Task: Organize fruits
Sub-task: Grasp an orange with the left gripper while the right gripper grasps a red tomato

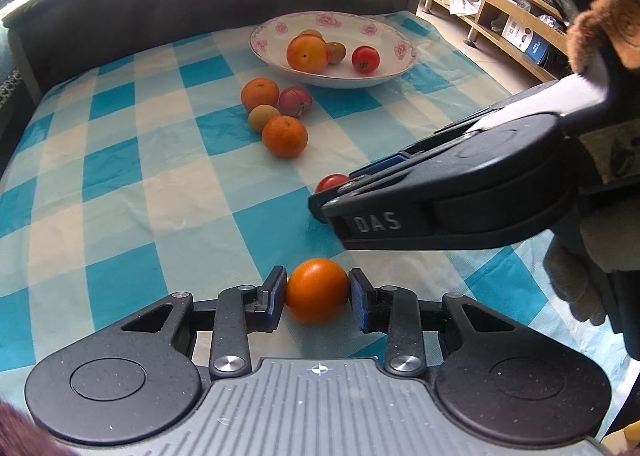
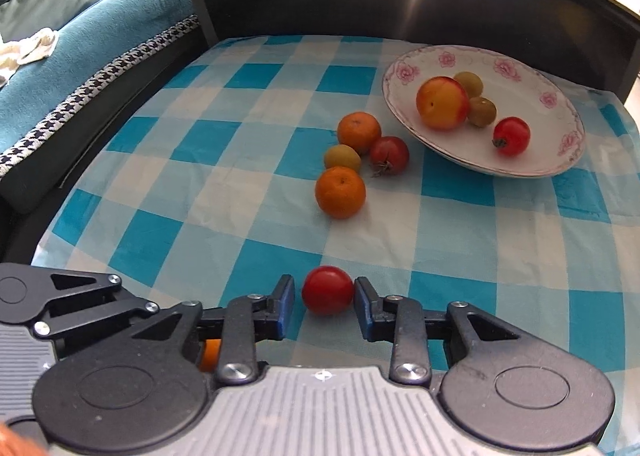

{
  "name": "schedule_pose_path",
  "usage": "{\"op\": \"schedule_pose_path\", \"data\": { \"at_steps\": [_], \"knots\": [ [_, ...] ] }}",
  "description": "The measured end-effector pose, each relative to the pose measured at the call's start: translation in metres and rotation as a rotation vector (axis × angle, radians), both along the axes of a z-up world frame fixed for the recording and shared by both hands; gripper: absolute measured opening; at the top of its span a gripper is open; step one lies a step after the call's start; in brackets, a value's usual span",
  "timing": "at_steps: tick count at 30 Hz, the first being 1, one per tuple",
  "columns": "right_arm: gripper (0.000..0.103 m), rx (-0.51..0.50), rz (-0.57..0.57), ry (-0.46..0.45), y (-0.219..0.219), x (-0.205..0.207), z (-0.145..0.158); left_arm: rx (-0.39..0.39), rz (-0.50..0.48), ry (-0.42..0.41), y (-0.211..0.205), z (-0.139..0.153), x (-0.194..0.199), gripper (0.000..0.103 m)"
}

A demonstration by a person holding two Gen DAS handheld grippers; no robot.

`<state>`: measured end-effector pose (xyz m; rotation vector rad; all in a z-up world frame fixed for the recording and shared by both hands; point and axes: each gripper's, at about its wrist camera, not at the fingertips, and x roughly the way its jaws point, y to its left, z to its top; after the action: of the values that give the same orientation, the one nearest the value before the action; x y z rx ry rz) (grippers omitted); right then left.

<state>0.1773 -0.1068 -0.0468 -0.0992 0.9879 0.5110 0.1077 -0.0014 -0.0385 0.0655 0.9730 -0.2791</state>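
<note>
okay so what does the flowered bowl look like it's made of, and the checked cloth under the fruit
The bowl looks like glazed ceramic or porcelain: glossy white, printed pink flowers and a thin dark line along the rim. Melamine can't be ruled out by look alone. The checked tablecloth looks like thin plastic sheeting or nonwoven, not woven cotton: it has a slight sheen, fine sharp creases and faintly see-through pale squares.

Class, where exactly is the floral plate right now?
The floral plate sits on the checked cloth at the right wrist view's upper right, just beyond the loose fruit cluster.

4 fruits in floral bowl [image 2: 404,73]; 4 clustered beside it [image 2: 340,191], checked cloth
</note>
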Motion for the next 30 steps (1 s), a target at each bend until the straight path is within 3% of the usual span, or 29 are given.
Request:
{"op": "schedule_pose_path", "data": {
  "at_steps": [13, 20, 30],
  "knots": [
    [0.031, -0.016, -0.032, 0.007, -0.023, -0.008, 0.004, 0.050, -0.030, -0.016, -0.006, -0.001, -0.006, 0.052],
    [0.031, -0.021, -0.023, 0.016, -0.027, -0.012, 0.003, 0.071, -0.047, -0.020, -0.008, -0.004, -0.008, 0.069],
    [0.036, -0.032, -0.008, 0.021, -0.029, -0.014, 0.000, 0.055, -0.050, -0.016, -0.007, -0.003, -0.008, 0.067]
  ]
}}
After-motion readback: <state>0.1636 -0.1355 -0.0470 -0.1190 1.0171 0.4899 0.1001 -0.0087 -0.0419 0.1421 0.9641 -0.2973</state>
